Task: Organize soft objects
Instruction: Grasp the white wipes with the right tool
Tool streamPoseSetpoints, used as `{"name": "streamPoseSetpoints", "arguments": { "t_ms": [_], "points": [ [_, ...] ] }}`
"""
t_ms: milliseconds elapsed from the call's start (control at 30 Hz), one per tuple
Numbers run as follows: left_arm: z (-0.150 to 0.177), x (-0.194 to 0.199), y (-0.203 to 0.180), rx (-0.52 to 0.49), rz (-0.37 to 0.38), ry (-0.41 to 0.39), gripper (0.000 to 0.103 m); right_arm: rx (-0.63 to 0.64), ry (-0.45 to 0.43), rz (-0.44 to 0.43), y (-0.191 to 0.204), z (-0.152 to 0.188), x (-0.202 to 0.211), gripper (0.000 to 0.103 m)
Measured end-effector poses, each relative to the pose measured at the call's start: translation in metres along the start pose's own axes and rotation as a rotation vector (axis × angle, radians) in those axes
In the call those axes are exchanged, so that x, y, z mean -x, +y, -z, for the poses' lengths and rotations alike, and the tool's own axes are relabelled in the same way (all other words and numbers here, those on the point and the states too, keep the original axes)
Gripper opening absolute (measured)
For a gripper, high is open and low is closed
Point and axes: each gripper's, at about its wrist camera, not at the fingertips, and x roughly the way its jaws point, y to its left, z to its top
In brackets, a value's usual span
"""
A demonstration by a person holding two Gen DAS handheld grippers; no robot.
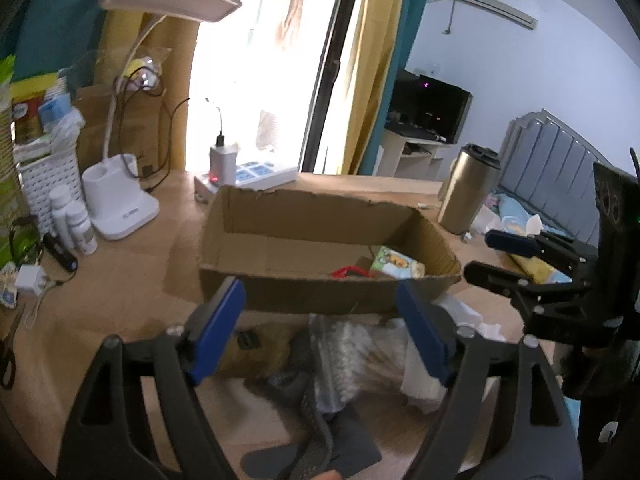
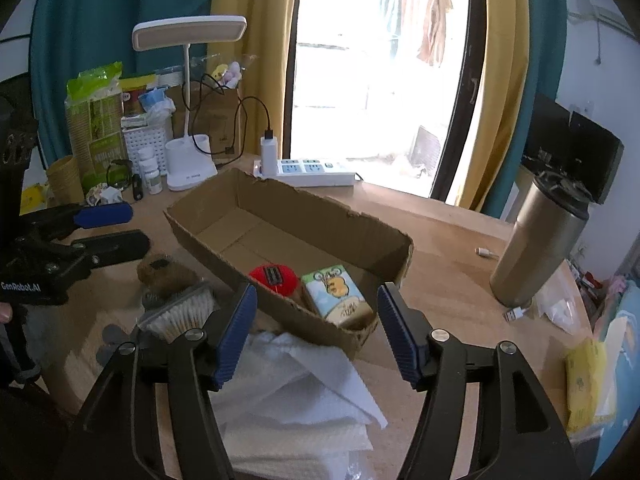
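Cardboard box torn rim, jaws spread

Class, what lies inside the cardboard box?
Inside the cardboard box: a red round object and a cartoon-printed tissue pack. The near wall hides the floor beneath them.

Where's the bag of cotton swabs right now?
In the right wrist view, the bag of cotton swabs lies on the table left of the cardboard box, just in front of the brown plush toy and beside the white tissues.

Both wrist views toward cardboard box
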Motion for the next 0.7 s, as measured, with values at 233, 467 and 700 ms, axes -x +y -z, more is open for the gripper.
{"name": "streamPoseSetpoints", "arguments": {
  "t_ms": [233,467,700],
  "points": [
    [0.017,0.004,0.006,0.021,-0.015,0.021,0.081,-0.002,0.052,-0.029,0.01,0.02,-0.006,0.066],
    [0.03,0.006,0.006,0.027,-0.011,0.036,0.082,-0.027,0.128,-0.044,0.019,0.039,-0.026,0.066],
    [0.038,0.006,0.012,0.044,-0.017,0.055,0.082,-0.022,0.167,-0.083,0.029,0.043,-0.041,0.066]
  ]
}}
